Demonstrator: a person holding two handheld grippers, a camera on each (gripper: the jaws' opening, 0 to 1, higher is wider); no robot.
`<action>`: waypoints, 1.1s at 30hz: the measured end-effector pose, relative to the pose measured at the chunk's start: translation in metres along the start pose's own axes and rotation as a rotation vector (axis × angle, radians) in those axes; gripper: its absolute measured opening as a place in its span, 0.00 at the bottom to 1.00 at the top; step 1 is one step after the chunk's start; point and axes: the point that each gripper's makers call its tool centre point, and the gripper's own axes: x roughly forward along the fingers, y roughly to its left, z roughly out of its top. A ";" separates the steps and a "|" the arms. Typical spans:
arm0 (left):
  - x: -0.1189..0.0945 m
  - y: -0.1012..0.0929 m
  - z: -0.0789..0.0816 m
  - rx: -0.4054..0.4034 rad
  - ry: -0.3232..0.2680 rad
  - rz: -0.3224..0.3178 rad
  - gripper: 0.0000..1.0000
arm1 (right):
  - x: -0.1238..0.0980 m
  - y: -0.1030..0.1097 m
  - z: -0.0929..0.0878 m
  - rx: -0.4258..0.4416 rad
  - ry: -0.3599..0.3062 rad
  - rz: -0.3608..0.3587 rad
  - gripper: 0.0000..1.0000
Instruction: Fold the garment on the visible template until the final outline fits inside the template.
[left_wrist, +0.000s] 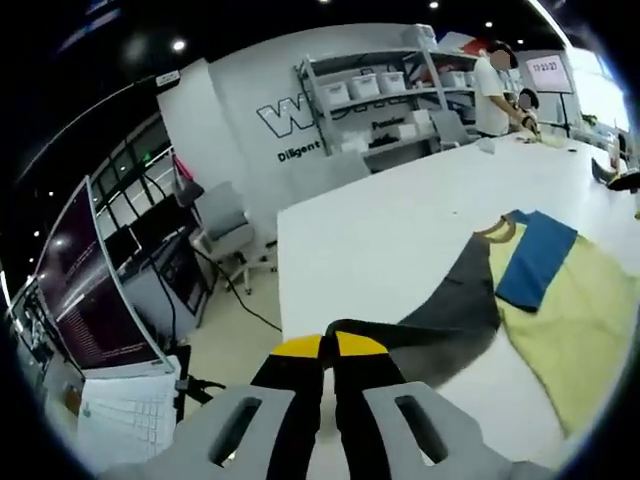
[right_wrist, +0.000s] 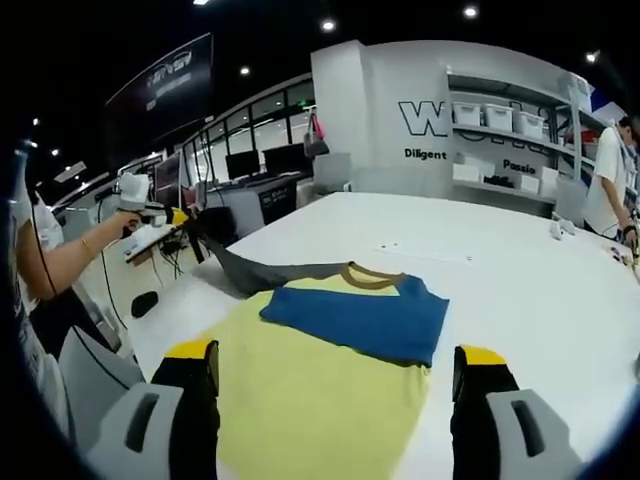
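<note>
Between the wide-open right jaws lies the garment (right_wrist: 330, 390); the left jaws pinch its grey sleeve (left_wrist: 450, 310).

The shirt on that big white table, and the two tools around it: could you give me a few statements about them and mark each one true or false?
1. The left tool is shut on the grey sleeve of the shirt. True.
2. The blue sleeve hangs over the table edge. False: it lies folded across the yellow chest.
3. The right tool is open, holding nothing. True.
4. The shirt's body is red. False: it is pale yellow, with a tan collar.
5. The grey sleeve lies folded on top of the blue one. False: it is pulled out sideways, away from the body.
</note>
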 end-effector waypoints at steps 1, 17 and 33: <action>0.001 -0.001 0.000 0.001 0.001 0.000 0.00 | 0.000 0.000 0.000 0.001 0.001 0.001 0.97; 0.020 -0.034 0.028 0.071 -0.023 -0.026 0.00 | -0.004 -0.001 -0.009 0.015 0.019 0.005 0.99; 0.040 -0.118 0.076 0.047 -0.125 -0.185 0.00 | -0.011 -0.003 -0.022 0.015 0.062 -0.002 0.99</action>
